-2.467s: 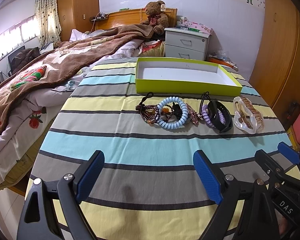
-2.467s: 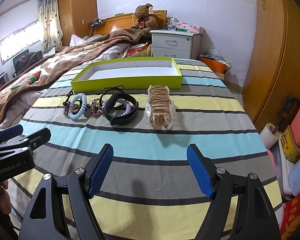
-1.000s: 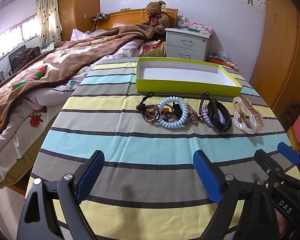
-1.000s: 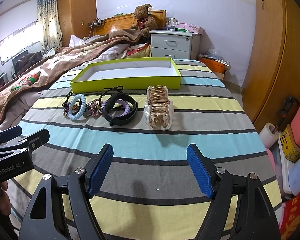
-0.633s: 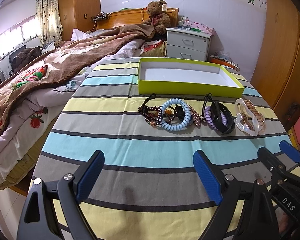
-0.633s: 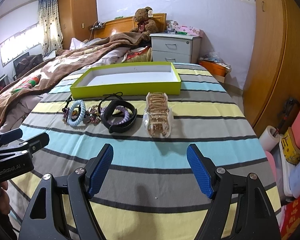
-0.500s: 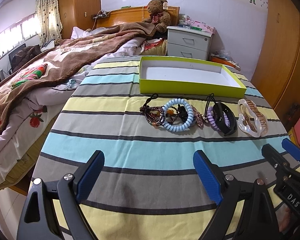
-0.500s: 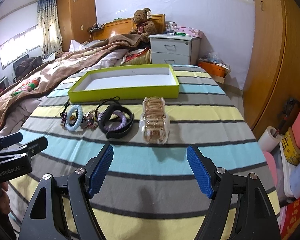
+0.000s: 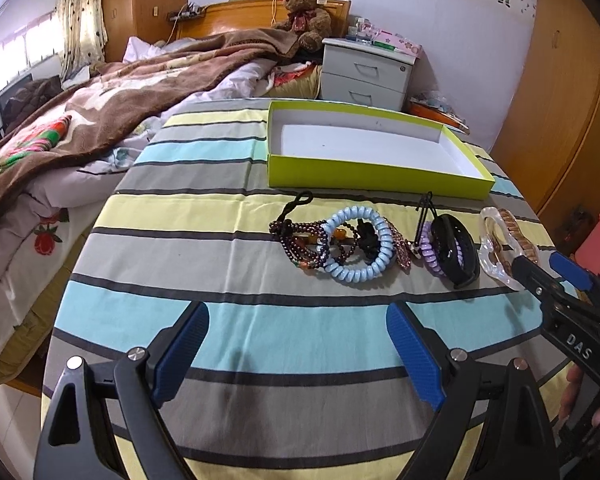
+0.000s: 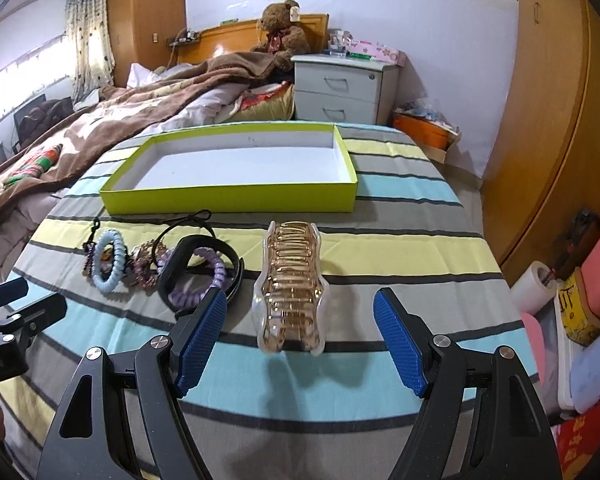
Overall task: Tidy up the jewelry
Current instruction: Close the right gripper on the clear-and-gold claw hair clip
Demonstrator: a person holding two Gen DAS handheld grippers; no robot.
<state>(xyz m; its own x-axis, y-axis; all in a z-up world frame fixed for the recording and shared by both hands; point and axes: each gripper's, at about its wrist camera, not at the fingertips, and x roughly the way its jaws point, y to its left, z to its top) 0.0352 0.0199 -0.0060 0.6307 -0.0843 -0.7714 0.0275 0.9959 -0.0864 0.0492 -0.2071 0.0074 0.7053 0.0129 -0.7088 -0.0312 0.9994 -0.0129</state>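
On the striped tablecloth lies a row of accessories in front of an empty lime-green box [image 9: 376, 178] [image 10: 228, 200]. From left: dark bead bracelets [image 9: 300, 240], a light blue coil hair tie [image 9: 358, 244] [image 10: 107, 266], a purple coil tie [image 10: 198, 284], a black band [image 9: 456, 250] [image 10: 188, 258], and a clear and gold hair claw [image 10: 290, 292] [image 9: 500, 240]. My right gripper [image 10: 300, 344] is open, its blue pads either side of the claw's near end, not touching. My left gripper [image 9: 298, 356] is open and empty, short of the blue coil tie.
A bed with a brown blanket [image 9: 100, 96] borders the table's left side. A white nightstand [image 10: 340, 92] and a teddy bear [image 9: 304, 16] stand behind. Wooden wardrobe doors [image 10: 540, 120] and floor clutter, with a paper roll [image 10: 536, 286], lie right of the table edge.
My right gripper has moved forward and down, so the hair claw now lies between its open pads. The left gripper has edged slightly closer to the accessories. Both stay open.
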